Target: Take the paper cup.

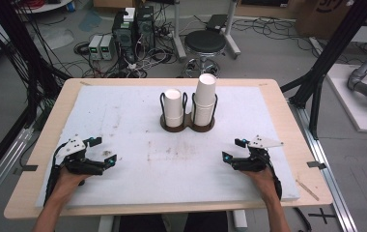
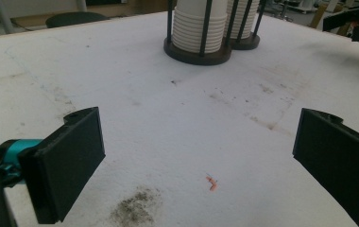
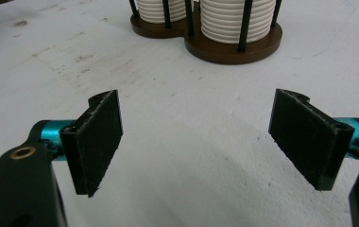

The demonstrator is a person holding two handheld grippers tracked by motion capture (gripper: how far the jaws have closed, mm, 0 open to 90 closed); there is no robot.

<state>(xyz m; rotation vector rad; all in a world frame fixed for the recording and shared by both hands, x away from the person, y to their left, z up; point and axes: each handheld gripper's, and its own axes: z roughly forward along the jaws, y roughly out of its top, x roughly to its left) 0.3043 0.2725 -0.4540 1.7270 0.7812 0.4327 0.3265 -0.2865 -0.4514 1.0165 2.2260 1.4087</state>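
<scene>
Both grippers are sitting low at the near edge of the tabletop [image 1: 123,111], one at each side, pointing inward and a bit forward. The left gripper [image 1: 102,151] has its fingers [image 2: 69,161] spread wide with nothing between them, just the stained white mat [image 1: 138,159] underneath, plus a dark smudge [image 2: 135,210] and a tiny orange scrap [image 2: 211,183] on it. The right gripper [image 1: 233,150] is much the same, fingers [image 3: 97,142] spread apart and empty, hovering over bare mat.

The cups are out in the middle of the tabletop, toward the far side, well apart from both grippers. They sit in a dark double holder [image 1: 187,126], two round bases joined together with thin black uprights around each stack. The left stack [image 1: 174,107] is shorter, the right stack [image 1: 204,99] pokes up noticeably higher. Both stand upright in their own ring. In the gripper views you can see the ribbed rims of the nested cups stacked on each other.

Each gripper is held in a hand coming in from the near edge, left hand [image 1: 68,181] and right hand [image 1: 261,179], with cables trailing back along the forearms.
</scene>
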